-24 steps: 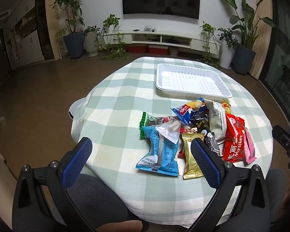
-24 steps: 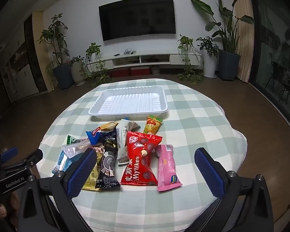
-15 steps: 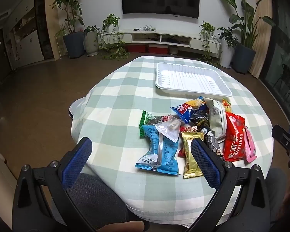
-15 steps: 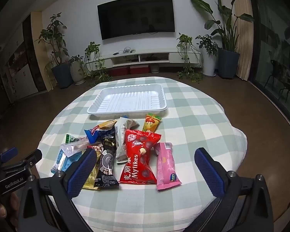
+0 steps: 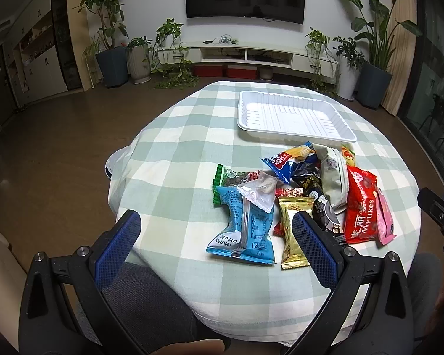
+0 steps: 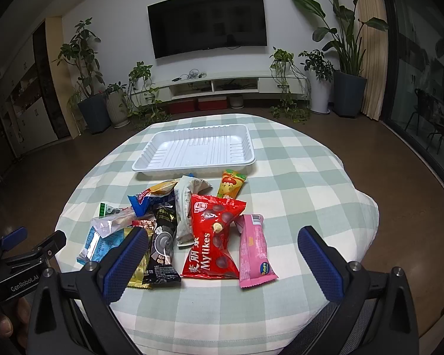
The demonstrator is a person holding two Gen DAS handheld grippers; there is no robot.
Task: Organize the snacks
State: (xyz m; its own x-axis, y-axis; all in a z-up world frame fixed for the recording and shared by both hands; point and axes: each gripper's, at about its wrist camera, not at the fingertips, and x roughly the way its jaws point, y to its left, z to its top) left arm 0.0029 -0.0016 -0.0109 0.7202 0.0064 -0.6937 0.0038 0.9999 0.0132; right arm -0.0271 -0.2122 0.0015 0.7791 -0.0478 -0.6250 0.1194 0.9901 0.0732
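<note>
Several snack packets lie in a heap on the checked tablecloth: a light blue packet (image 5: 244, 227), a gold bar (image 5: 291, 236), a red Mylikes bag (image 6: 214, 235), a pink bar (image 6: 254, 250) and a black packet (image 6: 162, 245). An empty white tray (image 6: 196, 151) stands just behind the heap; it also shows in the left wrist view (image 5: 293, 117). My left gripper (image 5: 216, 247) is open and empty, low at the table's near edge before the blue packet. My right gripper (image 6: 222, 261) is open and empty before the red bag and pink bar.
The round table (image 6: 307, 183) drops off on all sides. The left gripper's body shows at the lower left of the right wrist view (image 6: 20, 254). A TV, a low cabinet and potted plants stand along the far wall.
Both grippers have moved slightly forward toward the heap of snacks. Both stay open. No packet has moved.
</note>
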